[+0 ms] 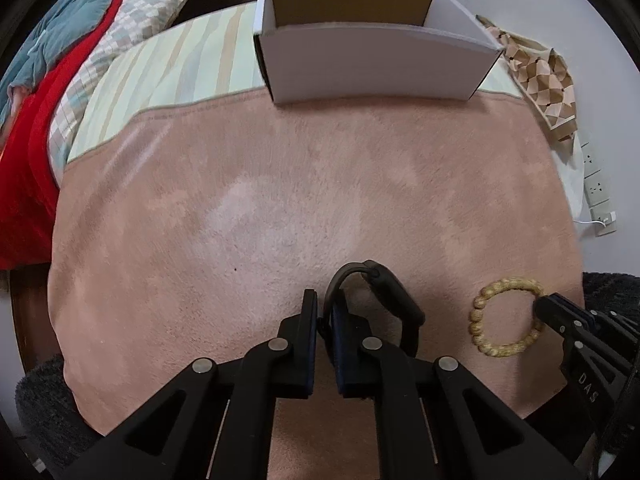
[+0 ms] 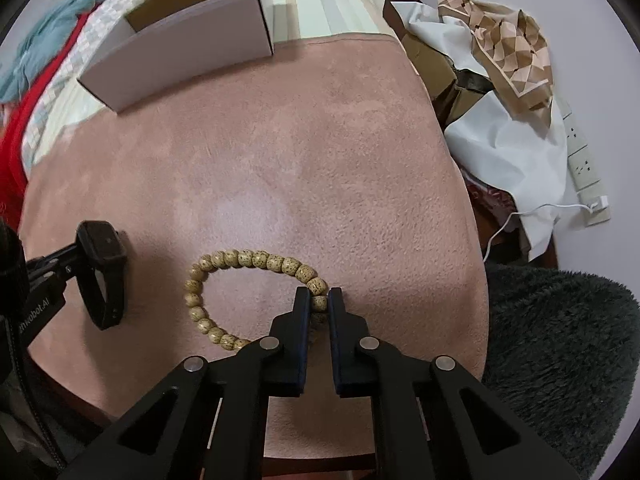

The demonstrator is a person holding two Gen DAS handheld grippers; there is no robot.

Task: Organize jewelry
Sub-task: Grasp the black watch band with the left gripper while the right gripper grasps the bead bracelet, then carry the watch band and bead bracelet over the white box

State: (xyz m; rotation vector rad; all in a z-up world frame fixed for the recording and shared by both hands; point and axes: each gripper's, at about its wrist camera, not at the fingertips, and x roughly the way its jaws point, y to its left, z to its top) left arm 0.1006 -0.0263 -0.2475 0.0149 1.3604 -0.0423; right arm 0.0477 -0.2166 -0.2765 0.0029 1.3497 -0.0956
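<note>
Pink plush mat (image 1: 280,200); on it, black smartwatch (image 1: 390,294), tan bead bracelet (image 2: 256,260) with dark speckles; at mat's far edge, white box (image 1: 376,64), brown inside; beyond, pale striped sheet (image 1: 180,64); left of mat, red blanket (image 1: 24,168), teal quilt (image 1: 60,20); right, beige-and-brown geometric cloth (image 2: 508,44), dark grey fleece (image 2: 560,340)

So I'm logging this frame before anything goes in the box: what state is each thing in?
Left gripper: shut on the black watch strap.
Black watch: gripped by its strap.
Right gripper: shut on a bead.
Bead bracelet: pinched, lying on the pink blanket.
White box: open.
</note>
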